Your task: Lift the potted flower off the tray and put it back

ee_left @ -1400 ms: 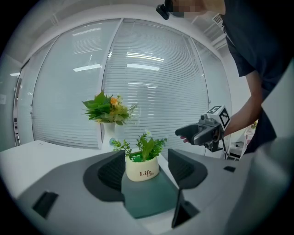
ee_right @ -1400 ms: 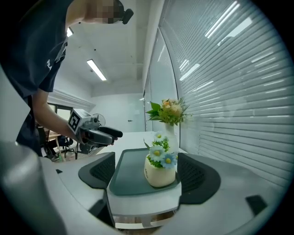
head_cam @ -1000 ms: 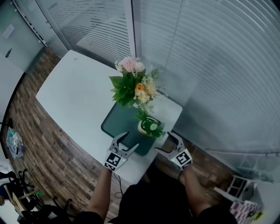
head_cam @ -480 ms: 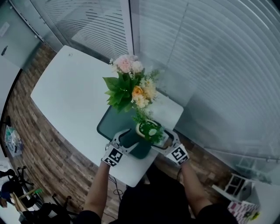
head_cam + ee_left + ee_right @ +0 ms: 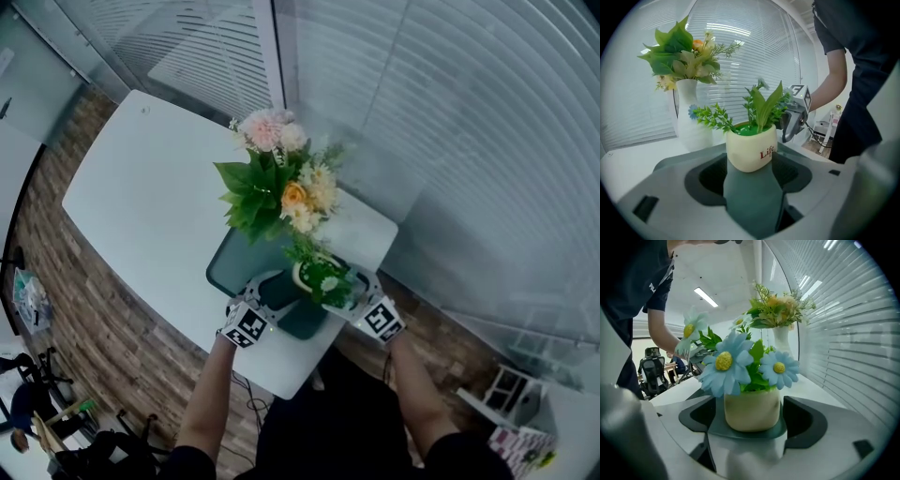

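left gripper, right gripper flank potted flower, jaws seemingly apart.

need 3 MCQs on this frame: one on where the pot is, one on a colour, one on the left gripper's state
1. The pot stands: A on the tray; B beside the tray; C lifted clear of it.
2. The print on the pot is: A blue; B red; C black.
3. The left gripper has its jaws: A shut on the pot; B shut on nothing; C apart.

Answers:
1 A: the right gripper view shows its base resting on the tray.
2 B: the left gripper view shows red letters.
3 C: the same view shows the jaws wide apart, with the pot between them.
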A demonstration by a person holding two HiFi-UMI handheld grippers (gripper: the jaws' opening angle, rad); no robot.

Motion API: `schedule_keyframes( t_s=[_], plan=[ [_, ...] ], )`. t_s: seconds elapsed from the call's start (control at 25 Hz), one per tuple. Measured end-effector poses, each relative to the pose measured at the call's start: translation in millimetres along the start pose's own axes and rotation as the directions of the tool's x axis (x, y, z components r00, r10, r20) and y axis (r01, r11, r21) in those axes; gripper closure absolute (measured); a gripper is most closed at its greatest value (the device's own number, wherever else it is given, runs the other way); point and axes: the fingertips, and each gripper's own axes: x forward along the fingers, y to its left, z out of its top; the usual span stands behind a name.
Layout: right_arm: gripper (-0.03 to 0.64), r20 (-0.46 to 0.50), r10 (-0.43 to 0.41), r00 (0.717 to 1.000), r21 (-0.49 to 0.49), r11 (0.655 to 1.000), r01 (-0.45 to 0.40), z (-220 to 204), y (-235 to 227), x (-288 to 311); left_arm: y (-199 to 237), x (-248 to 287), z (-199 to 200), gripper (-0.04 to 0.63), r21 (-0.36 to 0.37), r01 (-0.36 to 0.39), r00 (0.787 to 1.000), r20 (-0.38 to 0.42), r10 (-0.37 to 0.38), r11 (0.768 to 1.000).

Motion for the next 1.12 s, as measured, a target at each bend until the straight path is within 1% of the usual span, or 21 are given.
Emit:
schedule_keyframes(
  t_s=[0.12, 0.24, 0.4, 0.48, 0.6, 0.72, 0.88, 1.12],
  plan=[
    [0.212, -0.010, 0.004, 1.000, -0.009, 1.000, -0.004, -3, 1, 2, -4, 5, 0, 0.318, 0.006, 0.015, 1.000, -0.004, -0.015, 1.000],
    [0.212, -0.021, 0.010, 1.000, -0.016, 1.000, -0.011, -2, 2, 5, -6, 11, -2, 0.318, 0.041, 0.027, 0.999, -0.031, -0.026, 0.999],
    [0.212, -0.030, 0.024, 0.999, -0.040, 0.999, -0.025, 3, 0, 8, -2, 17, 0, 0.318, 0.049, 0.011, 0.999, -0.030, -0.009, 0.999],
    [0.212, -0.039, 0.036, 0.999, -0.041, 0.998, -0.038, 1, 0, 11, -2, 20, 0, 0.318, 0.058, 0.023, 0.999, -0.035, -0.021, 0.998],
    [0.212, -0.016, 0.039, 0.999, -0.041, 0.998, -0.039, -1, 0, 16, -3, 23, -1, 0.316, 0.058, 0.039, 0.998, -0.043, -0.037, 0.998],
    [0.213, -0.041, 0.033, 0.999, -0.037, 0.999, -0.035, 2, -2, 14, -2, 24, 0, 0.314, 0.053, 0.041, 0.998, -0.042, -0.039, 0.998],
    [0.215, -0.015, 0.015, 1.000, -0.017, 1.000, -0.016, 5, -7, 17, -2, 26, -1, 0.308, 0.043, 0.042, 0.998, -0.041, -0.040, 0.998],
    [0.215, -0.050, 0.021, 0.999, -0.023, 0.999, -0.022, 2, -8, 15, -2, 28, -2, 0.304, 0.027, 0.031, 0.999, -0.037, -0.030, 0.999]
  ],
)
